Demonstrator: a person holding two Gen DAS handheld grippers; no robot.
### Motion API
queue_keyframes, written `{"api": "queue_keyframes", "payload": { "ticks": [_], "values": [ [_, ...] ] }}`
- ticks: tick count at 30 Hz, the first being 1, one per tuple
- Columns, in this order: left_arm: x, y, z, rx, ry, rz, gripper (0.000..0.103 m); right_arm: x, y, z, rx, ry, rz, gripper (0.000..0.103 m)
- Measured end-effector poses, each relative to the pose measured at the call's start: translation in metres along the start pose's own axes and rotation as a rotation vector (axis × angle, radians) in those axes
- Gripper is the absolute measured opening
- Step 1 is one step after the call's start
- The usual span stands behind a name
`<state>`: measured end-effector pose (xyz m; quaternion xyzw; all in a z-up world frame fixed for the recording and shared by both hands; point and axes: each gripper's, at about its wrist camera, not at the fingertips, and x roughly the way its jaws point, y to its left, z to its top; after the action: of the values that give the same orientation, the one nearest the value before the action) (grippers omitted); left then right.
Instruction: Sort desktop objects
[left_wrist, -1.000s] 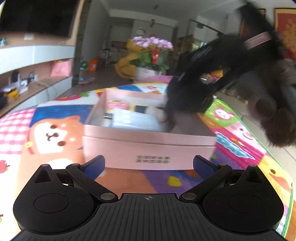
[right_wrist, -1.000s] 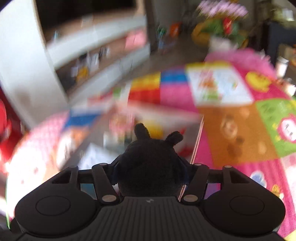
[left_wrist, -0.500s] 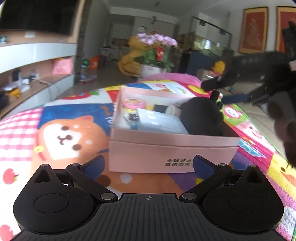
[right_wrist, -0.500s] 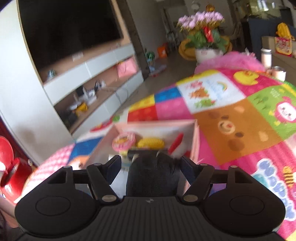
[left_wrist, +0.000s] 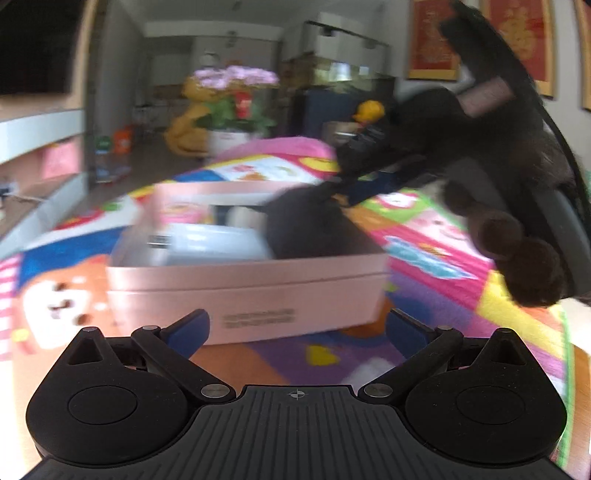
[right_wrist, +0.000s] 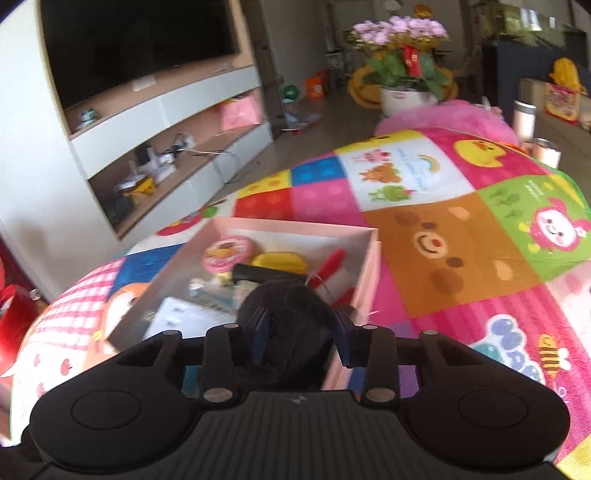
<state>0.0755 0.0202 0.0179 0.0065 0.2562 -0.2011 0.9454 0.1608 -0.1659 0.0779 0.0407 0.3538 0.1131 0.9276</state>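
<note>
A pink box (left_wrist: 251, 284) (right_wrist: 369, 251) stands on the colourful play mat. It holds a round pink tin (right_wrist: 227, 254), a yellow item (right_wrist: 279, 260), a red item (right_wrist: 330, 266), a white box (left_wrist: 207, 242) and a black plush toy (left_wrist: 306, 225) (right_wrist: 284, 325). My right gripper (right_wrist: 301, 336) is shut on the black plush toy at the box's near right corner; it also shows in the left wrist view (left_wrist: 354, 184). My left gripper (left_wrist: 297, 326) is open and empty in front of the box.
The play mat (right_wrist: 461, 236) covers the surface. A potted plant with purple flowers (right_wrist: 402, 62) stands behind it. TV shelves (right_wrist: 177, 122) run along the left. Two cups (right_wrist: 535, 133) stand at the far right.
My right gripper was open over the plush toy in the box and has now closed on it. The left view has shifted a little and is blurred by motion.
</note>
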Motion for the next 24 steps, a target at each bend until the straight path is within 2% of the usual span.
{"api": "queue_keyframes", "payload": {
  "ticks": [2, 4, 6, 8, 10, 13, 16, 20, 22, 24],
  "values": [
    [0.002, 0.018, 0.004, -0.048, 0.003, 0.074, 0.103, 0.002, -0.003, 0.0, -0.011, 0.009, -0.013, 0.037],
    [0.007, 0.035, 0.006, -0.076, 0.01, 0.111, 0.103, 0.005, -0.004, -0.003, -0.021, 0.014, -0.02, 0.037],
    [0.015, 0.046, 0.007, -0.074, 0.022, 0.081, 0.103, 0.008, -0.001, -0.006, -0.049, 0.011, -0.055, 0.037],
    [0.023, 0.049, 0.006, -0.069, 0.029, 0.042, 0.103, 0.018, 0.003, -0.007, -0.108, 0.004, -0.126, 0.036],
    [0.024, 0.045, 0.007, -0.058, 0.028, 0.046, 0.103, 0.032, 0.001, -0.007, -0.13, 0.025, -0.19, 0.035],
    [0.023, 0.039, 0.004, -0.086, 0.024, 0.036, 0.103, 0.035, -0.008, -0.003, -0.113, 0.048, -0.168, 0.035],
    [0.018, 0.028, -0.001, -0.081, 0.024, 0.017, 0.103, 0.032, -0.009, -0.001, -0.137, 0.035, -0.177, 0.035],
    [0.009, 0.01, -0.008, -0.071, 0.03, -0.049, 0.103, 0.029, -0.009, 0.003, -0.167, 0.017, -0.212, 0.036],
    [0.005, 0.003, -0.014, -0.088, 0.049, -0.03, 0.103, 0.022, -0.012, 0.005, -0.143, 0.007, -0.195, 0.039],
    [-0.002, -0.002, -0.02, -0.111, 0.063, 0.052, 0.103, 0.009, -0.015, 0.002, -0.115, -0.014, -0.155, 0.051]
  ]
}}
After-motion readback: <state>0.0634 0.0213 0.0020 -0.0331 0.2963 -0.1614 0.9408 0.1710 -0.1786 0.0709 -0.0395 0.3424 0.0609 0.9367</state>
